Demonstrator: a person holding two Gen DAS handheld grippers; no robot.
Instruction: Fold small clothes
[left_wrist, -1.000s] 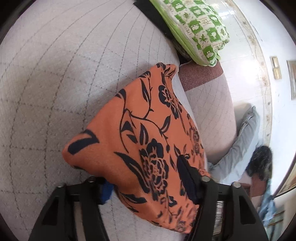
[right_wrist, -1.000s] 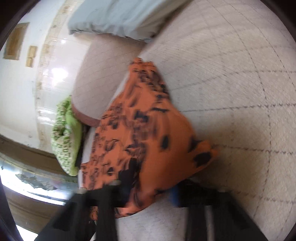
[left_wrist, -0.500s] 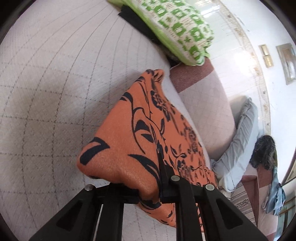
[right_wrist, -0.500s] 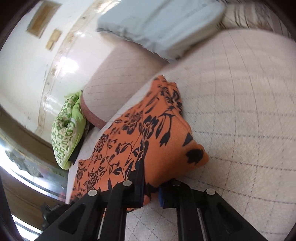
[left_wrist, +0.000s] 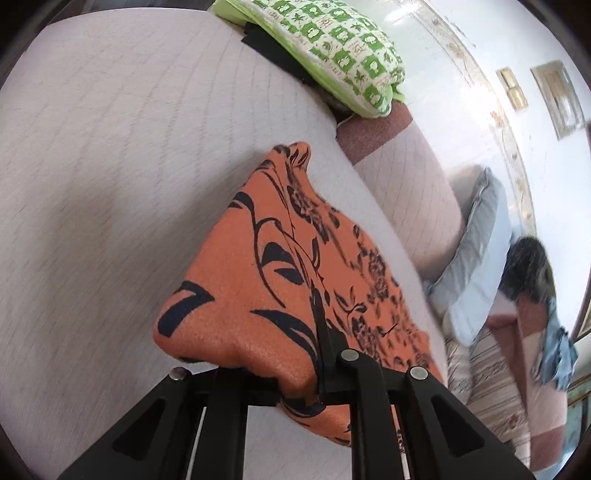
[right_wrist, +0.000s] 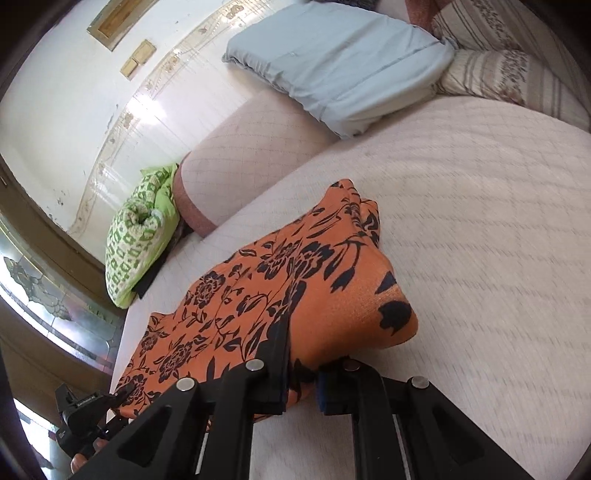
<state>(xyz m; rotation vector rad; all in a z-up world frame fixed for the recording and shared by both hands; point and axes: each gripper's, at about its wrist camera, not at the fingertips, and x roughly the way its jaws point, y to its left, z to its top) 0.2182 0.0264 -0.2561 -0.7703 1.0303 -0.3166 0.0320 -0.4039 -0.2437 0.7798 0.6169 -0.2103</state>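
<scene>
Left tool (left_wrist: 295, 384) clenched on near edge of orange floral garment (left_wrist: 295, 280); jaws just closed, cloth pinched between. Right tool (right_wrist: 301, 384) likewise clenched on the garment's opposite near corner. Garment lifted at the near edge, far end trailing on quilted mattress (left_wrist: 110, 166). Green pillow (left_wrist: 332, 48) and blue pillow (right_wrist: 332, 62) beyond.

Bright daylight fills both my views. Glare whitens the glossy white tiled wall (left_wrist: 436, 62) beyond the quilted pale mattress (right_wrist: 480, 221). The mattress smears with motion blur toward its outer parts; fisheye bending curves everything, and dark vignette rims each frame.
</scene>
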